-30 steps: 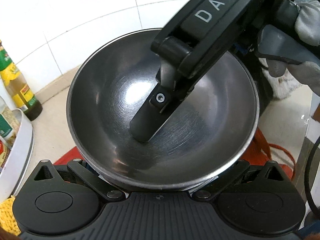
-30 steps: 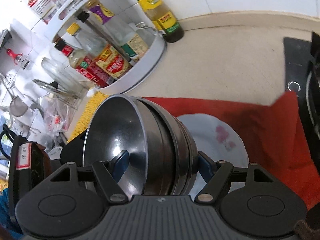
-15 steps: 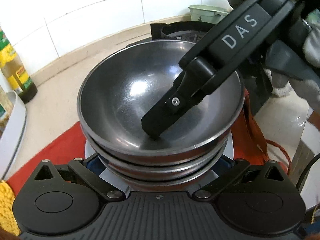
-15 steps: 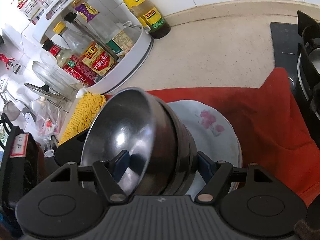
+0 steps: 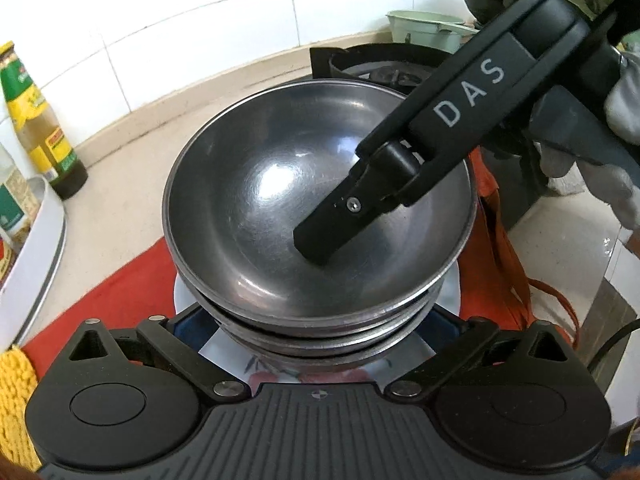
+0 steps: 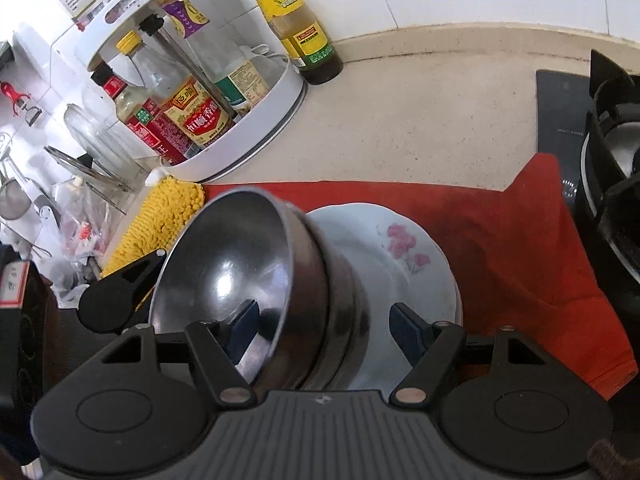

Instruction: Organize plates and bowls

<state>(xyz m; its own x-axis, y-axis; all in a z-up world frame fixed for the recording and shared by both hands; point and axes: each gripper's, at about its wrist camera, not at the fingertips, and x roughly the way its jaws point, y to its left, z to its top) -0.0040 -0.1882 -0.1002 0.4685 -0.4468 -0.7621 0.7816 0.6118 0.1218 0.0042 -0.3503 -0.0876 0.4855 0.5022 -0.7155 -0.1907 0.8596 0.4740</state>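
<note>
A stack of nested steel bowls (image 5: pixel 288 200) sits on a white flowered plate (image 6: pixel 400 248) over a red cloth (image 6: pixel 500 232). My left gripper (image 5: pixel 320 324) spans the base of the stack with its jaws wide, one finger on each side. My right gripper (image 6: pixel 322 328) straddles the rim of the bowls (image 6: pixel 256 264), one finger (image 6: pixel 242 328) inside the top bowl and the other finger (image 6: pixel 408 330) outside over the plate, with a gap showing there. That inner finger (image 5: pixel 336 228) shows in the left wrist view resting in the bowl.
A white turntable rack of sauce bottles (image 6: pixel 192 92) and a yellow-labelled bottle (image 6: pixel 296 24) stand at the back left. A yellow mop cloth (image 6: pixel 160 216) lies beside the red cloth. A black gas stove (image 6: pixel 608 152) is at the right.
The bowl stack came down from a steep tilt and now rests level on the flowered plate. The right gripper's outer finger has opened away from the bowls.
</note>
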